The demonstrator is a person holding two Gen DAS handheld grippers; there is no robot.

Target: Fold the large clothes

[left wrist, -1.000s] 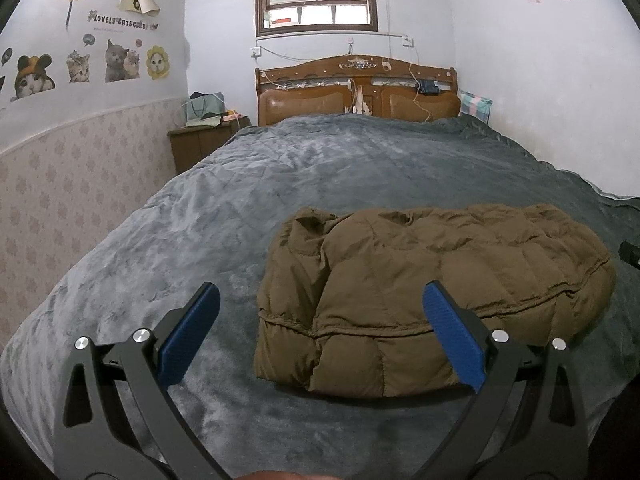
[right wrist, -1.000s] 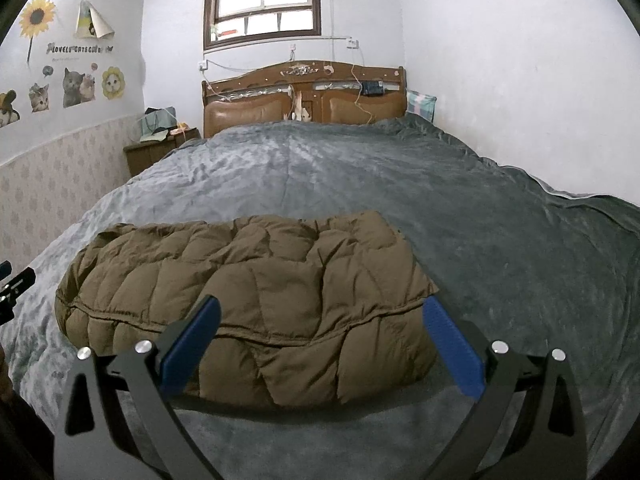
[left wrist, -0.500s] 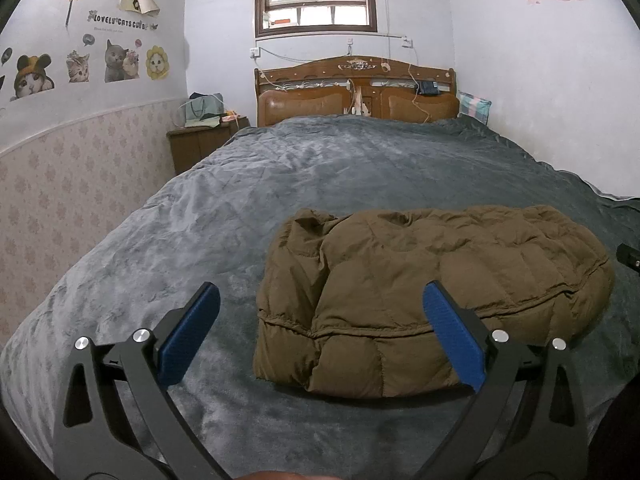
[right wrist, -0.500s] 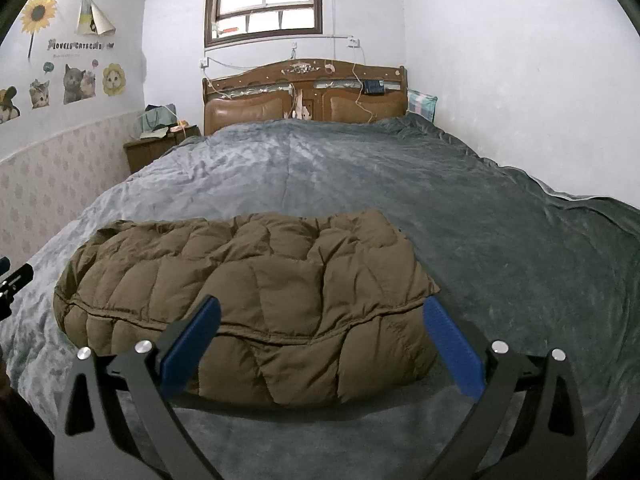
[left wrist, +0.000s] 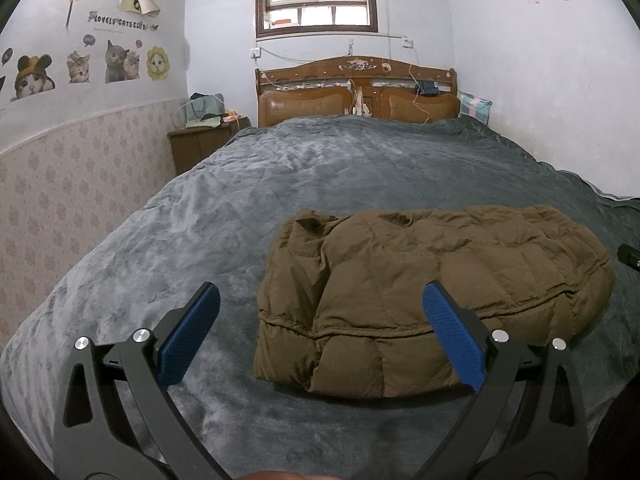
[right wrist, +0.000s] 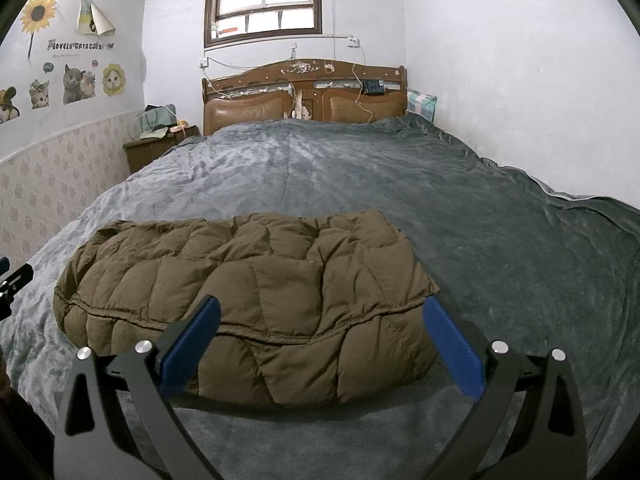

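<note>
A: While the brown quilted jacket (left wrist: pixel 432 288) lay folded into a thick bundle on the grey blanket (left wrist: pixel 280 184), where were the tongs?

B: Both hung above the near end of the bed, apart from the cloth. The left gripper (left wrist: pixel 320 320) had its blue pads (left wrist: pixel 188 332) spread wide with nothing between them; the bundle's left end sat beyond the gap. The right gripper (right wrist: pixel 320 328) was spread just as wide and empty, with the jacket's right half beyond it.

A: And the jacket itself?

B: It lay crosswise near the foot of the bed, its long side toward the cameras, a seam running along its front edge. From the left wrist view, layers were tucked in at its left end.

A: Any containers?

B: Only by the far wall. A pale green bag (left wrist: pixel 204 110) stood on the wooden nightstand (left wrist: pixel 200 146) left of the headboard (left wrist: pixel 356 92); what it held I couldn't tell. A few small items lay beside it, too small to name.

A: Anything else on the bed?

B: A checked pillow (left wrist: pixel 474 108) stuck up at the head, right of the headboard. In the right wrist view, the tip of the other tool (right wrist: pixel 14 280) showed at the left edge.
</note>
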